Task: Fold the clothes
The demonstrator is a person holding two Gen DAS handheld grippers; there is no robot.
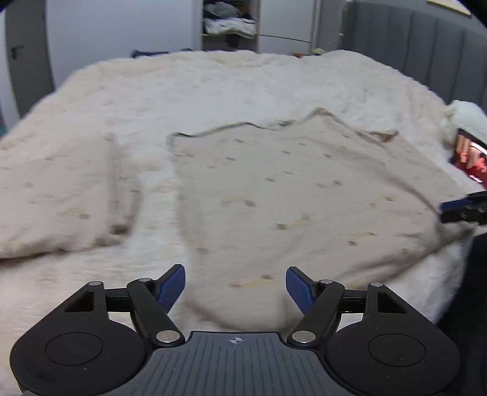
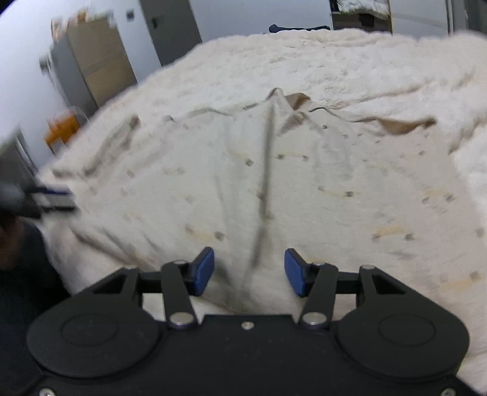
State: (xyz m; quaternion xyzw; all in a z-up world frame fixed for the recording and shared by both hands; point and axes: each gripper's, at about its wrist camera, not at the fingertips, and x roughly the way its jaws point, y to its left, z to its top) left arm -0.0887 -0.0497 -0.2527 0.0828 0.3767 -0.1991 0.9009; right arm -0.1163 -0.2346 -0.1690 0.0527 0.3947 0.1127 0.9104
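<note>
A beige shirt (image 1: 289, 198) with small square marks lies spread flat on a cream fluffy blanket (image 1: 213, 91). In the right wrist view the shirt (image 2: 334, 189) shows its collar at the far end and a dark placket line running toward me. A flap or sleeve of the same cloth (image 1: 61, 198) lies off to the left. My left gripper (image 1: 236, 284) is open above the shirt's near hem, holding nothing. My right gripper (image 2: 249, 269) is also open, over the hem near the placket. Each gripper shows at the edge of the other's view: the right gripper (image 1: 462, 208) and the blurred left gripper (image 2: 51, 199).
A grey padded headboard (image 1: 426, 45) stands at the far right, with a white plush item (image 1: 465, 118) and a red object (image 1: 468, 158) beside it. Shelves of clothes (image 1: 231, 21) and a door (image 1: 27, 61) lie beyond the bed. A cardboard box (image 2: 97, 61) stands by the wall.
</note>
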